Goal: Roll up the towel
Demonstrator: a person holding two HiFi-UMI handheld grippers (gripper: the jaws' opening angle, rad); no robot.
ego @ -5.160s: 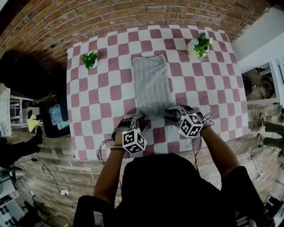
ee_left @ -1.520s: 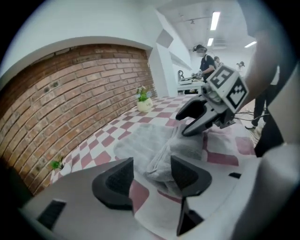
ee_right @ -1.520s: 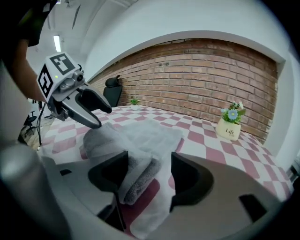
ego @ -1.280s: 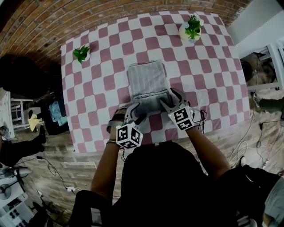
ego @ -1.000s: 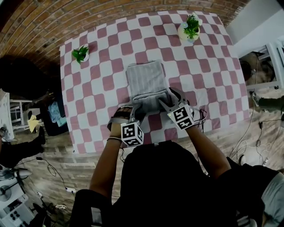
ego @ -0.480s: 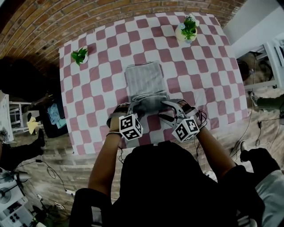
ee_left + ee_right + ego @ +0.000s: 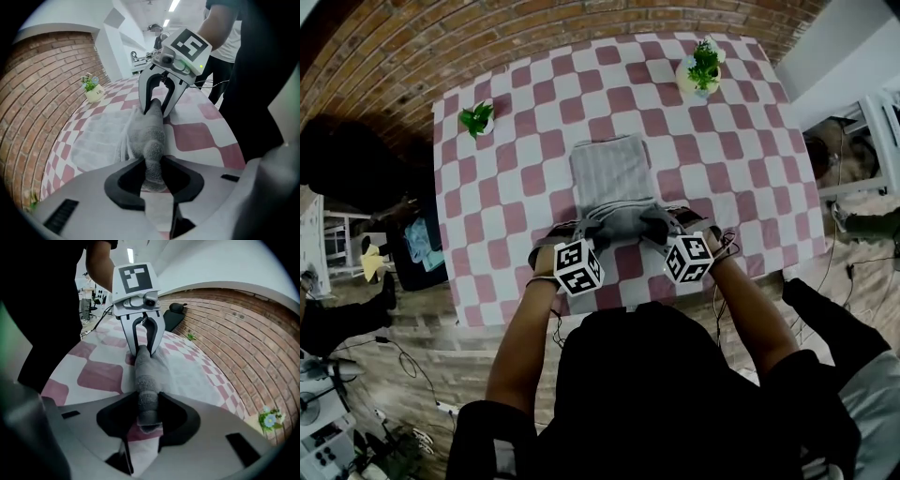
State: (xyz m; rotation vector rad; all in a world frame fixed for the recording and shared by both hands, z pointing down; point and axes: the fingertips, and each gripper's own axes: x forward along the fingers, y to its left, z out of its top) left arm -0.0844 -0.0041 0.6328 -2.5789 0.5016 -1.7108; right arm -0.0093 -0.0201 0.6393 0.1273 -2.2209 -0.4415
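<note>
A grey striped towel point(image 7: 609, 172) lies on the checkered table point(image 7: 727, 159), its near part wound into a thick roll point(image 7: 619, 225). My left gripper point(image 7: 587, 232) is at the roll's left end and my right gripper point(image 7: 653, 226) at its right end. Seen from the left gripper view, the roll's end point(image 7: 151, 149) sits between the closing jaws of the left gripper point(image 7: 153, 165), pinched by them, and the right gripper point(image 7: 159, 104) faces it. In the right gripper view, the other end of the roll point(image 7: 145, 385) is squeezed in the closing jaws of the right gripper point(image 7: 148, 411).
A small green plant point(image 7: 477, 120) stands at the table's far left and a white-potted plant point(image 7: 700, 70) at the far right. The table's near edge point(image 7: 628, 305) runs just under my grippers. Brick floor surrounds the table; a person's leg point(image 7: 825, 319) is at the right.
The roll has grown and the flat stretch of towel has shortened. Over the last second my right gripper twisted and came back onto the roll's right end; both sets of jaws narrowed.
</note>
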